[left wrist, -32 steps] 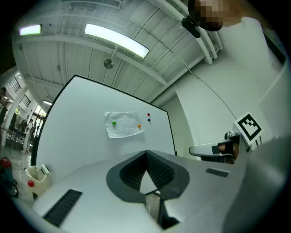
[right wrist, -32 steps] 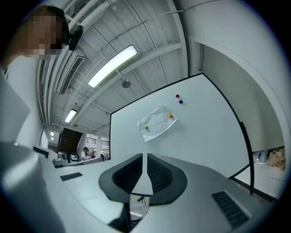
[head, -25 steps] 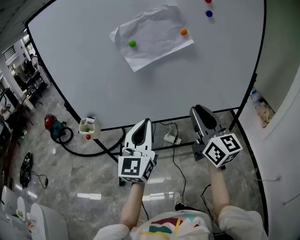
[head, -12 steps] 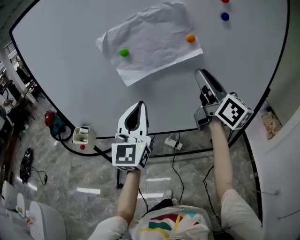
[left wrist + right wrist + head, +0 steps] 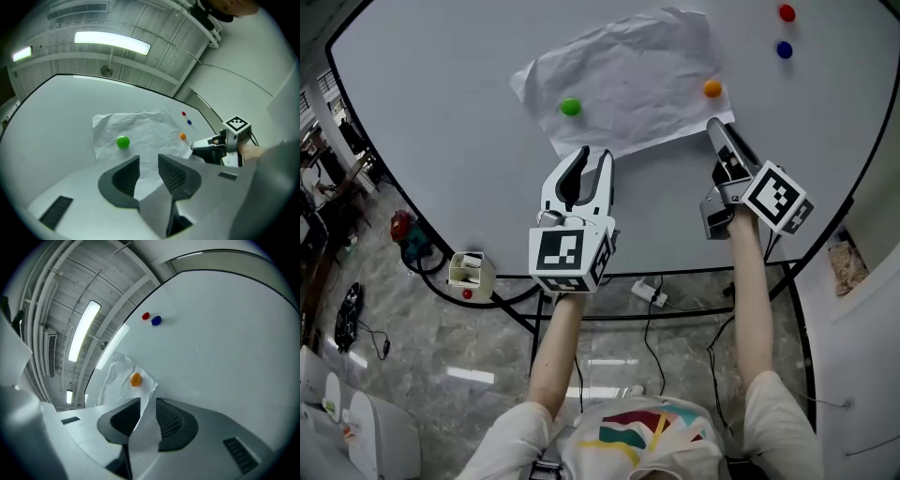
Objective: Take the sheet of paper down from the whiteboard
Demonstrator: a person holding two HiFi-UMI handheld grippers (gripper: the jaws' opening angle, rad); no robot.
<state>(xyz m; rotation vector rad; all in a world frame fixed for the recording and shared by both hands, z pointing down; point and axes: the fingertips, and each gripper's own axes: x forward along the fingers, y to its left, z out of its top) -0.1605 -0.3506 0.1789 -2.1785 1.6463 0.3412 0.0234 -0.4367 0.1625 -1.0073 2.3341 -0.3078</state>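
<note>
A crumpled white sheet of paper (image 5: 628,75) hangs on the whiteboard (image 5: 441,112), pinned by a green magnet (image 5: 570,106) and an orange magnet (image 5: 712,88). My left gripper (image 5: 589,156) points up at the sheet's lower edge. Its jaws are opening, and the paper (image 5: 140,133) shows through the gap below the green magnet (image 5: 123,141). My right gripper (image 5: 718,128) sits at the lower right corner, just under the orange magnet (image 5: 135,379). Its jaws (image 5: 148,401) stand wide, and the corner of the paper (image 5: 117,376) runs down between them without being pinched.
A red magnet (image 5: 786,13) and a blue magnet (image 5: 784,49) stick to the board at the upper right of the sheet. Below the board's black frame are a small white box (image 5: 471,272), a power strip with cables (image 5: 647,292) and a red machine (image 5: 401,230) on the tiled floor.
Both grippers have risen from below the board's frame up to the sheet. The left gripper's jaws have parted. The right gripper has reached the sheet's lower right corner.
</note>
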